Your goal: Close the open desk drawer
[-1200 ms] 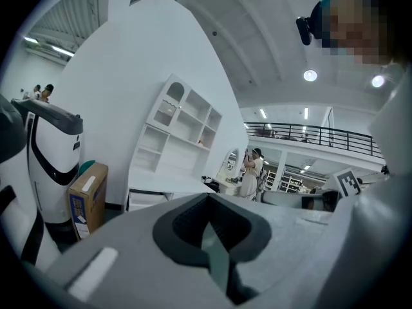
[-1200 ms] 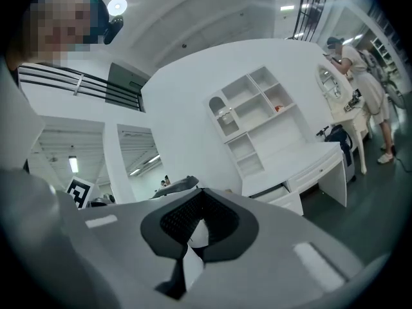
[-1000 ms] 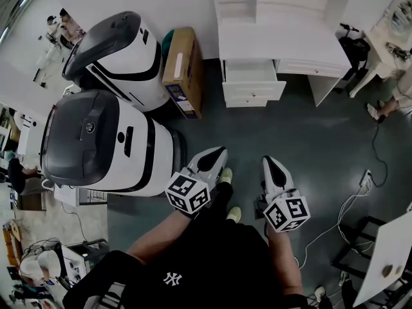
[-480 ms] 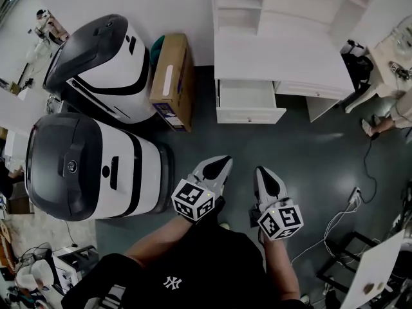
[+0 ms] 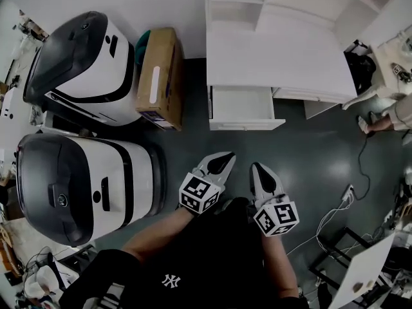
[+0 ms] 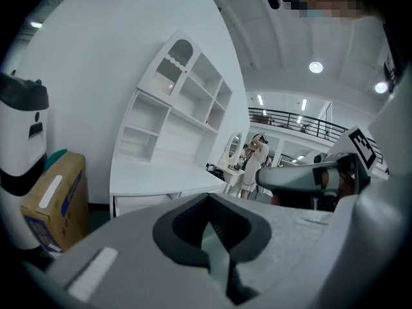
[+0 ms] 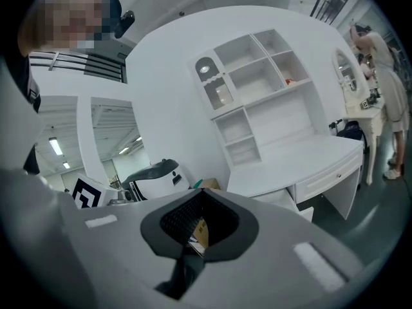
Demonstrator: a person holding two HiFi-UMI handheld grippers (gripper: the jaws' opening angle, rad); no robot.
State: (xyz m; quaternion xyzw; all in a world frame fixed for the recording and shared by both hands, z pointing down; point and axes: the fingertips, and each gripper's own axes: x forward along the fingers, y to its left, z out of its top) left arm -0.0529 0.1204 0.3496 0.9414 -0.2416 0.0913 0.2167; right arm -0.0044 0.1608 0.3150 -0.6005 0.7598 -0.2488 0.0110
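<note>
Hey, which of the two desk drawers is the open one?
The drawer nearer the cardboard box: it juts out from under the desktop, its inside showing. The other drawer sits flush.

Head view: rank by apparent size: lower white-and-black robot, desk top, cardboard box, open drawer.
1. Lower white-and-black robot: largest, though it stands tall and so nearer the camera, which may inflate it.
2. Desk top.
3. Cardboard box and open drawer: too alike to rank.
</note>
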